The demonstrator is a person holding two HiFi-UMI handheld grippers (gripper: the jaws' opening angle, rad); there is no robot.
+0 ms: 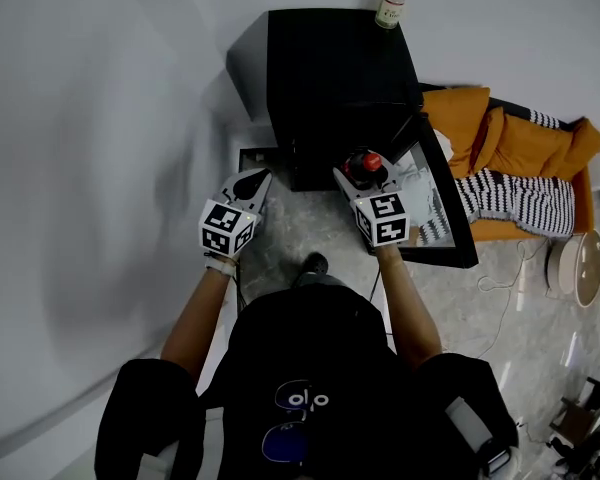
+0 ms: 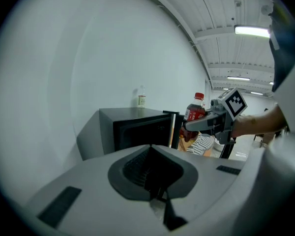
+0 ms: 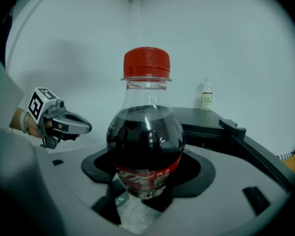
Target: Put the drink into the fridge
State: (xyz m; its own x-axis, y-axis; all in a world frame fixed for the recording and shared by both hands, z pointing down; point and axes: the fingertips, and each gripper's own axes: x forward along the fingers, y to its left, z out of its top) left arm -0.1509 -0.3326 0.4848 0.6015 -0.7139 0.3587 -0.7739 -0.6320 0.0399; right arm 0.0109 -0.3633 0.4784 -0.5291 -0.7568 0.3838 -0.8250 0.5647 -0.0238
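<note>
A cola bottle (image 3: 145, 151) with a red cap (image 1: 372, 160) and red label stands upright between the jaws of my right gripper (image 1: 365, 173), which is shut on its lower body. It is held just in front of the small black fridge (image 1: 335, 78), whose door (image 1: 450, 208) hangs open to the right. From the left gripper view the bottle (image 2: 194, 117) shows beside the fridge opening (image 2: 142, 134). My left gripper (image 1: 248, 186) is shut and empty, left of the fridge front.
A small white bottle (image 1: 389, 10) stands on the fridge top. An orange sofa (image 1: 525, 158) with a striped cloth lies right of the open door. A round white device (image 1: 578, 268) and cable sit on the marble floor. A white wall runs along the left.
</note>
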